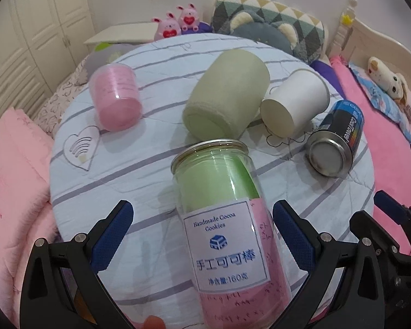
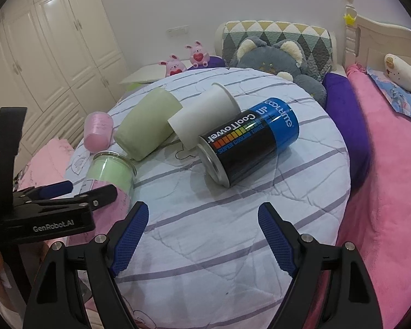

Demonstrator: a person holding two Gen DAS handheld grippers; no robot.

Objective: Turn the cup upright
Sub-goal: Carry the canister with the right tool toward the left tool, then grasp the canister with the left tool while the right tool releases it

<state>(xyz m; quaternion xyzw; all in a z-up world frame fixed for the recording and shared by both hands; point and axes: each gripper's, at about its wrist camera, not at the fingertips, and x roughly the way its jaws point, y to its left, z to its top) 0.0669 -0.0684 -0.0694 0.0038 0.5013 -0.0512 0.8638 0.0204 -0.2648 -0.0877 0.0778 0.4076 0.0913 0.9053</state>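
A clear labelled jar (image 1: 227, 219) with green and pink inside stands upright on the round striped cushion (image 1: 139, 170). My left gripper (image 1: 202, 219) is open, its fingers either side of the jar without touching. A pink cup (image 1: 115, 98), a pale green cup (image 1: 224, 93), a white paper cup (image 1: 293, 101) and a blue-black can (image 1: 334, 142) lie on their sides behind. My right gripper (image 2: 202, 235) is open and empty over the cushion (image 2: 205, 246), short of the can (image 2: 249, 142). The jar (image 2: 112, 172) and left gripper (image 2: 76, 192) show at the left.
The cushion sits on a bed with a pink blanket (image 2: 383, 192). Plush toys and a patterned pillow (image 2: 276, 44) lie behind. White wardrobe doors (image 2: 41, 54) stand at the left.
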